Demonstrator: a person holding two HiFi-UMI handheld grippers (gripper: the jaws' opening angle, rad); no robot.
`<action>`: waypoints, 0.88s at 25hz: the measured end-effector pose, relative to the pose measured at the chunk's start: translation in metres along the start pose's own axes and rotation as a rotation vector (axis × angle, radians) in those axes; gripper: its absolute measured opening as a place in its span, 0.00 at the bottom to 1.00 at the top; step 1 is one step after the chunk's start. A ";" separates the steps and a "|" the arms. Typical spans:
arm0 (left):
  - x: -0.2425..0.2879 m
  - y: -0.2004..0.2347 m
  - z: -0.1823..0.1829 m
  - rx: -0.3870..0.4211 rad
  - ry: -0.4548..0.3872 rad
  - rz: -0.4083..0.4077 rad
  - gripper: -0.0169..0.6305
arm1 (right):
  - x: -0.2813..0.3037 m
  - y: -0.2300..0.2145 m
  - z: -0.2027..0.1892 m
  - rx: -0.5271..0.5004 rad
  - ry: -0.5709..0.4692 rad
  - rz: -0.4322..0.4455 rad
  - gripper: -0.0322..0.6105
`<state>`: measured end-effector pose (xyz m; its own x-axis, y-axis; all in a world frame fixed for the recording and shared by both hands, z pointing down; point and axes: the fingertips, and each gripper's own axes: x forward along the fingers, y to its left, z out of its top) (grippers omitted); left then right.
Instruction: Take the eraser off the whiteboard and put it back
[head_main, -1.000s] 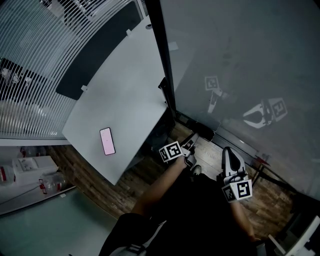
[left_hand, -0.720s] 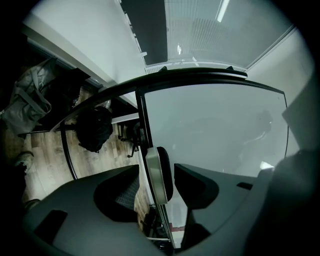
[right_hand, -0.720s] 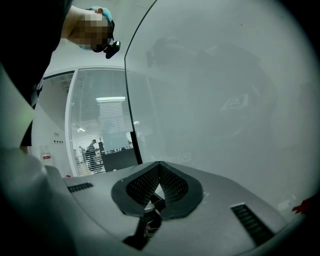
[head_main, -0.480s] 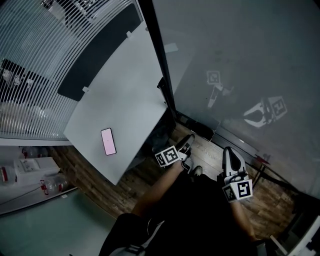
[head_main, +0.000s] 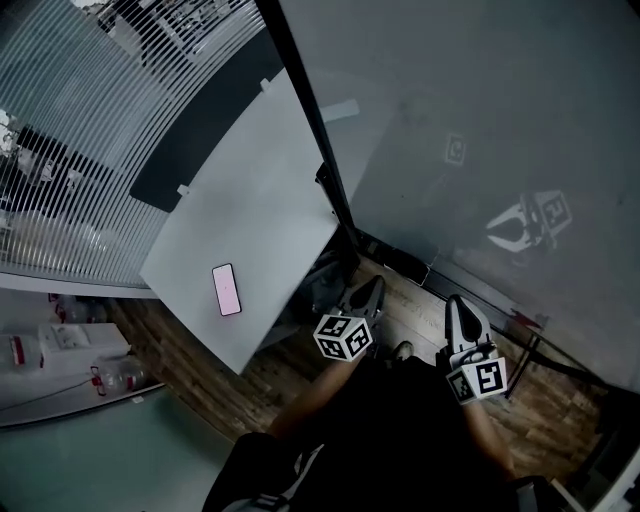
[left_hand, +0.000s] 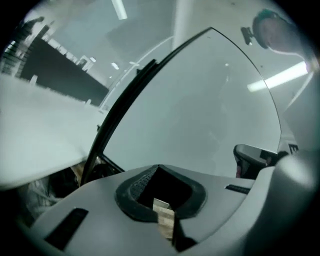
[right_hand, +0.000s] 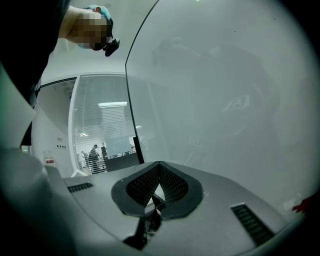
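The grey glass whiteboard (head_main: 480, 130) fills the upper right of the head view. A dark oblong thing (head_main: 405, 262), which looks like the eraser, lies on the ledge at the board's foot. My left gripper (head_main: 375, 283) hangs a little short of it, apart from it, shut with nothing between its pads. In the left gripper view my left gripper (left_hand: 157, 167) faces the board, and a dark thing with a reddish edge (left_hand: 252, 157) shows at the right. My right gripper (head_main: 452, 300) is held still further right, also shut and empty, and it faces the glass (right_hand: 225, 90).
A white table (head_main: 250, 200) with a pink phone (head_main: 227, 289) stands left of the board's black frame post (head_main: 310, 130). Slatted blinds (head_main: 80, 120) lie beyond it. White boxes (head_main: 60, 340) sit on the floor at the lower left. Wooden floor (head_main: 420, 295) runs under the board.
My left gripper has drawn back and up from the dark thing at the board's foot, rolled over, and its jaws have closed empty. The right gripper has stayed put.
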<state>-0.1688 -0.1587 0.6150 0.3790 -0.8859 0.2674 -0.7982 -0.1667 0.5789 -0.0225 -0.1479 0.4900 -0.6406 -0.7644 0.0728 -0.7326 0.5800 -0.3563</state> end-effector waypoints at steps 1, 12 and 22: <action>-0.004 -0.010 0.009 0.089 -0.006 0.007 0.04 | -0.001 0.000 0.001 0.000 -0.002 0.004 0.07; -0.047 -0.115 0.053 0.680 -0.182 0.003 0.04 | -0.028 0.003 0.010 -0.026 -0.051 0.035 0.07; -0.068 -0.123 0.032 0.669 -0.180 0.037 0.04 | -0.055 0.012 -0.014 -0.011 -0.011 0.067 0.07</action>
<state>-0.1117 -0.0917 0.5011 0.3087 -0.9445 0.1127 -0.9481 -0.3150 -0.0431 0.0002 -0.0946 0.4950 -0.6857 -0.7269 0.0386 -0.6906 0.6328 -0.3502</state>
